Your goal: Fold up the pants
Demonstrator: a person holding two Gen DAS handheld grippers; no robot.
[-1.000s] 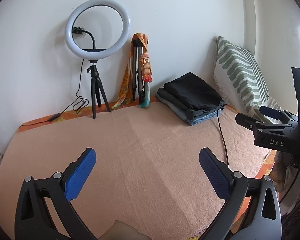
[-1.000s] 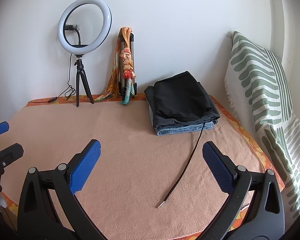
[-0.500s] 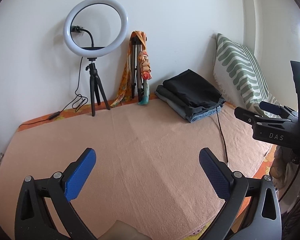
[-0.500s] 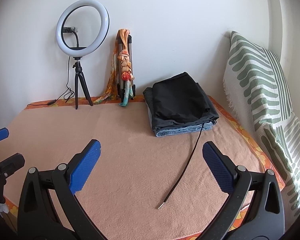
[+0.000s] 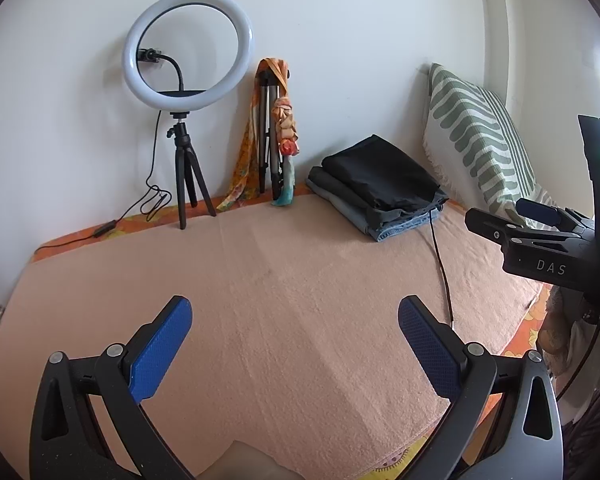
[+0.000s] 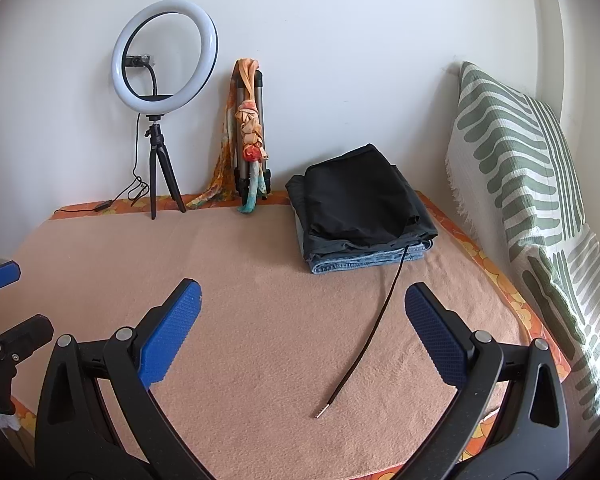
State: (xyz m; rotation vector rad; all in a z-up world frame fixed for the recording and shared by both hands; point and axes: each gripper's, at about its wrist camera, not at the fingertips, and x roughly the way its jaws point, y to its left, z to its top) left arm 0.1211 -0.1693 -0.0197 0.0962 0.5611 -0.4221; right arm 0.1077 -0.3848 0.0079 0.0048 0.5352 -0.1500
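Observation:
A stack of folded pants (image 5: 378, 188), black on top, grey and blue denim below, lies at the far right of the peach blanket (image 5: 284, 280); it also shows in the right wrist view (image 6: 360, 208). A black drawstring (image 6: 364, 336) trails from the stack toward me. My left gripper (image 5: 294, 344) is open and empty above the blanket's near part. My right gripper (image 6: 302, 332) is open and empty, over the drawstring's end; it also shows from the side in the left wrist view (image 5: 532, 224).
A ring light on a tripod (image 5: 186, 92) and a folded tripod draped with scarves (image 5: 274, 132) stand at the wall. A green striped pillow (image 6: 520, 184) leans on the right. The light's cable (image 5: 148, 204) runs along the back edge.
Both views have shifted slightly: the pants stack sits a little lower and closer in the right wrist view. Both grippers stay open and empty.

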